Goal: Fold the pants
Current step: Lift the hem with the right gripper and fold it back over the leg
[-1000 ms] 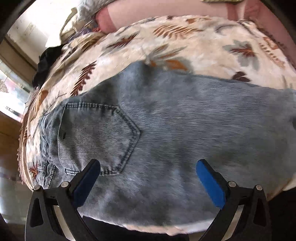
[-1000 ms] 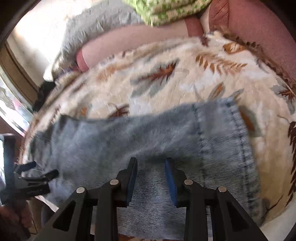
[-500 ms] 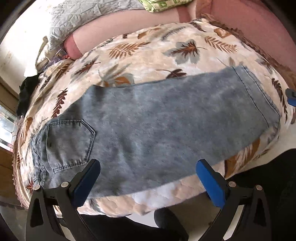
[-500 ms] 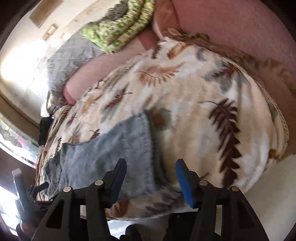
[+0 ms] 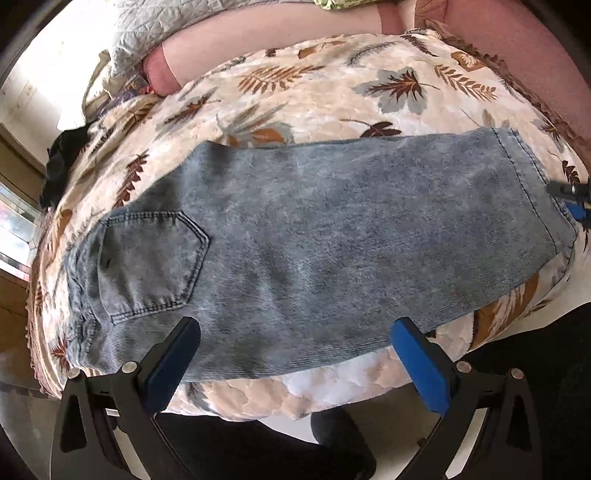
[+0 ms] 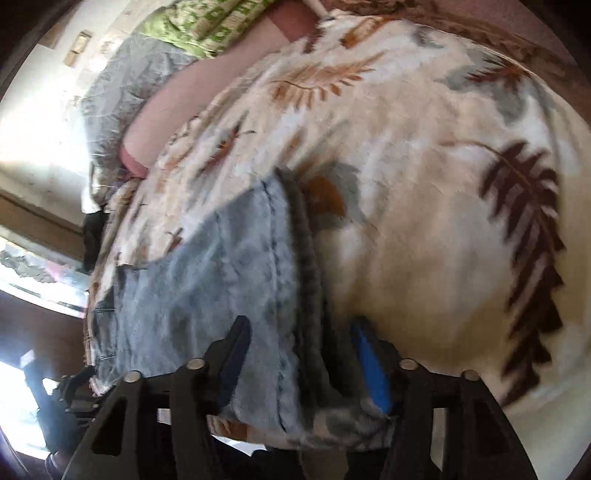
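Light-blue jeans [image 5: 314, 236] lie flat on a leaf-print blanket [image 5: 332, 88], folded lengthwise, back pocket at the left and leg hems at the right. My left gripper [image 5: 295, 350] is open and empty, held back over the jeans' near edge. My right gripper [image 6: 299, 354] is open, its jaws standing on either side of the stacked hem edge [image 6: 295, 266] of the jeans [image 6: 207, 280]. Its blue pad also shows at the right edge of the left wrist view [image 5: 576, 210], beside the hems.
The blanket covers a bed with a pink bolster [image 5: 258, 40] and a grey quilt [image 5: 155, 26] at the back. A green patterned cloth [image 6: 207, 26] lies on top there. A black garment [image 5: 62, 162] sits at the left edge. A pink headboard [image 5: 517, 44] rises at right.
My left gripper has pulled back from the jeans, so the whole folded length shows. My right gripper has opened, moved to the hem end and come down around the hem edge.
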